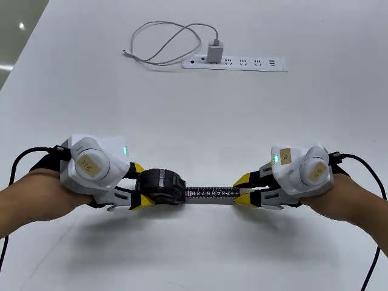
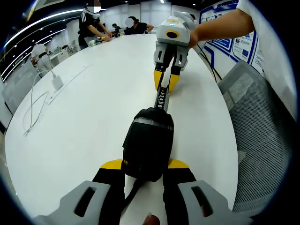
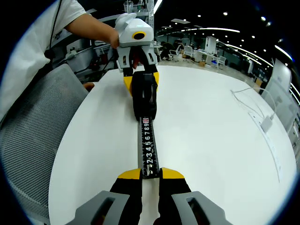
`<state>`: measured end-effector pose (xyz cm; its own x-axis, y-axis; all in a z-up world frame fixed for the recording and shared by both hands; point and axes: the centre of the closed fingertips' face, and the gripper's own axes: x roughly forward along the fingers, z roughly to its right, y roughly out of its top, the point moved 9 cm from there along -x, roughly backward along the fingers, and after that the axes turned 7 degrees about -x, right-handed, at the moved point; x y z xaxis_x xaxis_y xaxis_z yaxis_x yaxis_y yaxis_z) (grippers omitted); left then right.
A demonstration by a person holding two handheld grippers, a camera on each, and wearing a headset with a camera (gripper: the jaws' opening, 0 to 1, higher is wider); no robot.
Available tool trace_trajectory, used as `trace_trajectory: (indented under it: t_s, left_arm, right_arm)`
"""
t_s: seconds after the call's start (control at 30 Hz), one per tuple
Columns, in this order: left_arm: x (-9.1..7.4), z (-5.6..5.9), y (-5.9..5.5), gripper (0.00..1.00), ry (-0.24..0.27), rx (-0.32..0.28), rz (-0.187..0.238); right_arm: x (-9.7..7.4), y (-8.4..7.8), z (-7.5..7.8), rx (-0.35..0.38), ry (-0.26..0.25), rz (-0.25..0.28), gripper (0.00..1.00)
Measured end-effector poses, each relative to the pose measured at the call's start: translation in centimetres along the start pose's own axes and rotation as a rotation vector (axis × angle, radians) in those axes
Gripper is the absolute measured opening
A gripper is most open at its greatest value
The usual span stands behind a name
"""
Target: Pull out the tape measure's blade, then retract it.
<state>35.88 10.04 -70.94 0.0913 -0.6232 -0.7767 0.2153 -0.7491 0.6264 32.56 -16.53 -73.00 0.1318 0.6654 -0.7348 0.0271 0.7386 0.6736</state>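
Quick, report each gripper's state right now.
Left gripper: shut on the tape measure, gripping its black case.
Right gripper: shut on the blade, at its pulled-out end.

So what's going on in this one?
A person at a white table holds a tape measure by its black case in the left hand-held gripper, while the right hand-held gripper pinches the tip of the blade. A short stretch of blade is out between them.
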Motion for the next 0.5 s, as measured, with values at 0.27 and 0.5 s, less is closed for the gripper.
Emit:
trace_trajectory:
  t_s: [0.27, 0.5]
  left_arm:
    - [0.0, 0.0, 0.0, 0.26, 0.001, 0.002, -0.001]
    - [0.1, 0.0, 0.0, 0.26, 0.001, 0.005, -0.004]
  right_arm:
    - [-0.7, -0.7, -0.1, 0.004, -0.005, -0.02, 0.08]
    - [-1.1, -1.2, -0.1, 0.007, -0.009, -0.037, 0.08]
